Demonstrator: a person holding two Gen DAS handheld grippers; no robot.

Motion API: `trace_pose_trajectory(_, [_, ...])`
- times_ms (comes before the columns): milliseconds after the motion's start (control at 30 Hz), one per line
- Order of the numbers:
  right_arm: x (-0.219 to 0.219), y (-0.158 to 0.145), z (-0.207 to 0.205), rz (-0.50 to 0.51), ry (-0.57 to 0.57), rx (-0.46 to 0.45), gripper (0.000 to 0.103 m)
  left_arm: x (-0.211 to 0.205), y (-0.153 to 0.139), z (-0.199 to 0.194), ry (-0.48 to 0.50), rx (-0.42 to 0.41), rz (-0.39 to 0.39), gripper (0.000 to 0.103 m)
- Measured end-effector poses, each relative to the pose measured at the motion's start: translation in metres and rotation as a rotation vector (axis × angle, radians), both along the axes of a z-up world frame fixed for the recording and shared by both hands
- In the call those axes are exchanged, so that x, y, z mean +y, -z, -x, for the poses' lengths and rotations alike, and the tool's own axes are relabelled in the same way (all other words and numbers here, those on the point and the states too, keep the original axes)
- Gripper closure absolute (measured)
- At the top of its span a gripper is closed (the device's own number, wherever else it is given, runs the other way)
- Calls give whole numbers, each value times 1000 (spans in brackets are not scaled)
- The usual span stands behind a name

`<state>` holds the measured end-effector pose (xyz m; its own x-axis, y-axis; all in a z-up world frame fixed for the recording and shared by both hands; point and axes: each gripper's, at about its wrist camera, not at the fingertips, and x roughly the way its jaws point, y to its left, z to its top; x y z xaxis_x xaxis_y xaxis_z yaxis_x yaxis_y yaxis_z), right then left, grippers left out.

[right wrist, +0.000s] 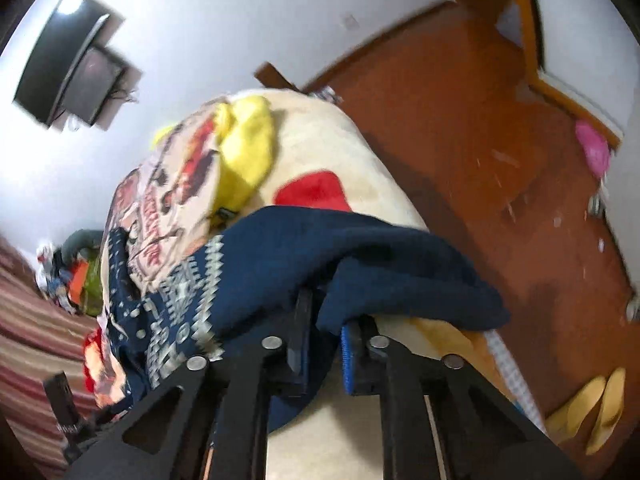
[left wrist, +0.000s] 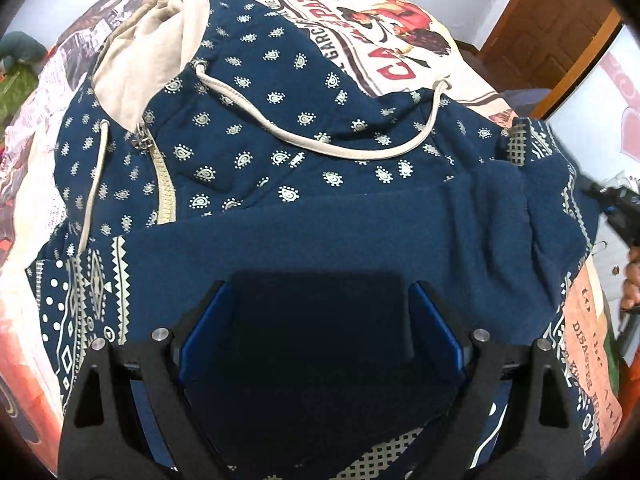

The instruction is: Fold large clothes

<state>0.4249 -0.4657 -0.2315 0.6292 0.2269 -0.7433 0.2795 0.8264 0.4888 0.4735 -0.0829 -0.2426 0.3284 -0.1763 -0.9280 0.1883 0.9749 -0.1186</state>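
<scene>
Hoodie half folded on the bed

My left gripper (left wrist: 320,320) had its 2 fingers spread apart over the navy hoodie (left wrist: 280,152), which lay on the printed blanket (left wrist: 400,40) of the bed; my right gripper (right wrist: 324,340) had its fingers clamped on the hoodie's plain blue edge.

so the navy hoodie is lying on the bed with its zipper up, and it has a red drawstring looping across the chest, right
Not quite. The drawstring is cream, not red, as the left wrist view shows. The rest holds: the navy hoodie lies on the bed with its zipper up.
</scene>
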Motion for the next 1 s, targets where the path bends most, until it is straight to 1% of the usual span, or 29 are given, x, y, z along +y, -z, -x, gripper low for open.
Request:
trace_pose_trajectory(33, [2, -7, 2, 12, -6, -20, 96, 0, -1, 1, -1, -5, -9, 13])
trace_pose_trajectory(133, [15, -40, 9, 58, -31, -111, 97, 2, -9, 6, -1, -33, -37, 13])
trace_pose_trajectory(200, [27, -63, 14, 95, -60, -169, 97, 7, -19, 9, -2, -56, -36, 13])
trace_pose_trajectory(267, [42, -87, 18, 126, -91, -220, 97, 14, -30, 12, -13, -82, -30, 13])
trace_pose_trajectory(367, [64, -114, 26, 141, -133, -286, 97, 29, -51, 17, -43, -125, -5, 13])
trace_pose_trajectory(467, [91, -138, 33, 147, -183, -349, 97, 49, -72, 24, -75, -168, 26, 13])
trace_pose_trajectory(567, [124, -157, 36, 149, -243, -391, 97, 61, -89, 28, -94, -205, 34, 13])
trace_pose_trajectory(700, [170, -165, 30, 146, -318, -402, 97, 81, -109, 38, -120, -263, 46, 13])
trace_pose_trajectory(800, [210, -156, 21, 138, -368, -375, 97, 97, -117, 47, -131, -293, 46, 13])
trace_pose_trajectory(867, [234, -145, 13, 128, -402, -338, 97, 107, -118, 52, -138, -302, 42, 13])
trace_pose_trajectory(967, [267, -119, -1, 114, -454, -251, 97, 122, -116, 61, -145, -311, 23, 13])
trace_pose_trajectory(1000, [280, -106, -7, 113, -476, -207, 97, 127, -115, 64, -147, -314, 13, 13])
